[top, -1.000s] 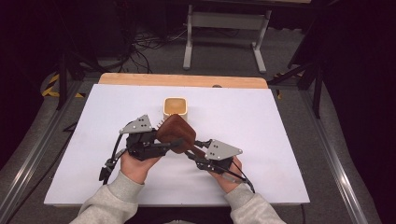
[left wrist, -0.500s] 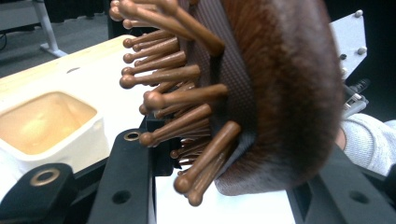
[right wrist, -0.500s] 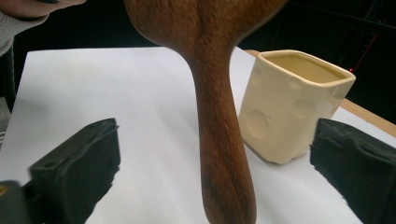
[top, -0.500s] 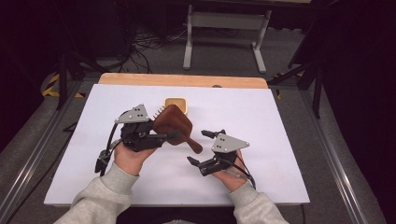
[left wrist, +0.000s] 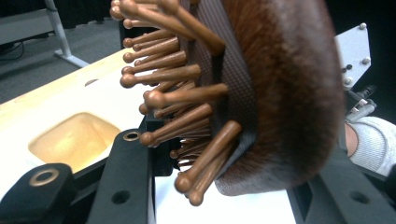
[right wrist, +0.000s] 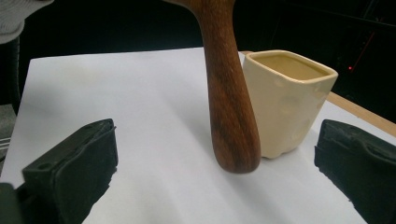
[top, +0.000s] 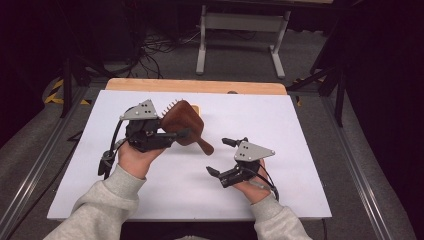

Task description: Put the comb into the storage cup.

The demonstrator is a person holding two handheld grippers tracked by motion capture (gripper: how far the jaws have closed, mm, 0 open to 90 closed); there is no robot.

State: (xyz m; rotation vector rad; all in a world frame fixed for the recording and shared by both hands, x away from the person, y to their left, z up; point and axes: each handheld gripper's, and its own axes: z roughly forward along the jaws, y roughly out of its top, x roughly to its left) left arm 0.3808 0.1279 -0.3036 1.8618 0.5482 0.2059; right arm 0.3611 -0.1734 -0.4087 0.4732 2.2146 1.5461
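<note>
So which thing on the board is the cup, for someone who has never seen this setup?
Start at the white board on the table and go to its far edge, by the wooden strip. The cup stands there, upright and open-topped, partly behind the brown hairbrush in the left tongs. It is a pale cream, square-sided pot, unlike the dark wooden brush.

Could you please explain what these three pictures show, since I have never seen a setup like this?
A person sits at a white table, holding a hand tool with two black jaws in each hand. One picture looks down from above; the other two come from cameras riding on the tools. The left gripper is closed on the head of a wooden hairbrush, lifting it, handle pointing toward the other hand. The right gripper is open and holds nothing. A small cream cup stands on the table beyond the brush.
</note>
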